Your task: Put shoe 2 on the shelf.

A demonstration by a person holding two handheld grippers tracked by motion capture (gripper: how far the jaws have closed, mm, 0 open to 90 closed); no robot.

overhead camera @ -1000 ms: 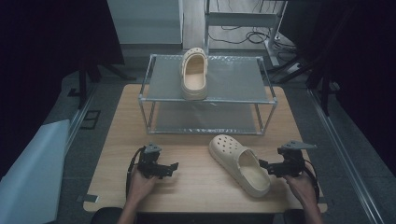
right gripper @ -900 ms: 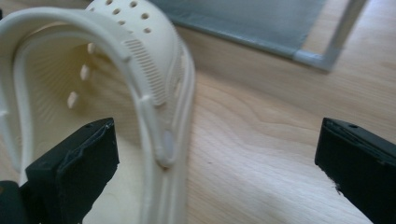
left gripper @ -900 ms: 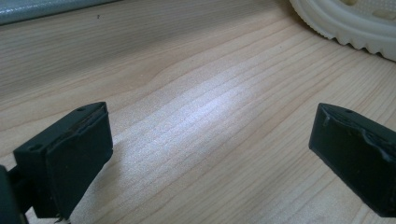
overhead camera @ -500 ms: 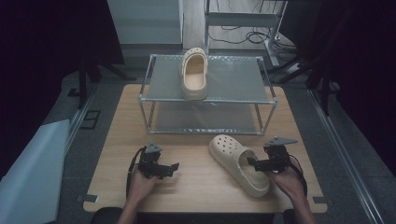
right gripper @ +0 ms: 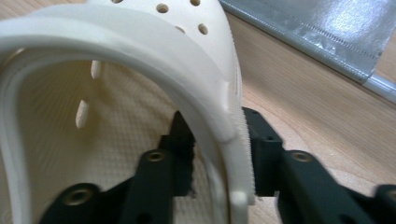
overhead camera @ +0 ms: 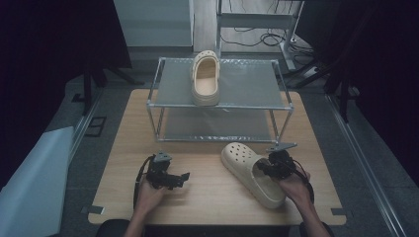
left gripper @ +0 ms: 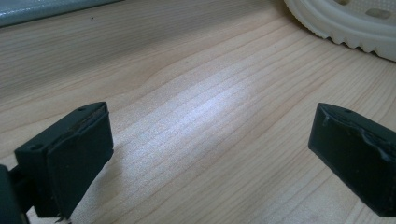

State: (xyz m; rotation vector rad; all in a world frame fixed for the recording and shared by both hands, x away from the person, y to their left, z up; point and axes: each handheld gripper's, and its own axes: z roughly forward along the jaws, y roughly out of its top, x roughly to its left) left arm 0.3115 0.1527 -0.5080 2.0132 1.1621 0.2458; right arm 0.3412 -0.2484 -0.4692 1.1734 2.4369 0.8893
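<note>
The right gripper (overhead camera: 269, 168) has just closed on the side wall of the cream clog (overhead camera: 252, 173) on the table (overhead camera: 207, 192), apparently gripping; the left gripper (overhead camera: 180, 178) rests wide open, holding nothing.

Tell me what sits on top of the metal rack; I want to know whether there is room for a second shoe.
One cream clog lies on the rack top shelf, left of centre, with bare shelf to its right. The part of the lower shelf beneath it is hidden.
</note>
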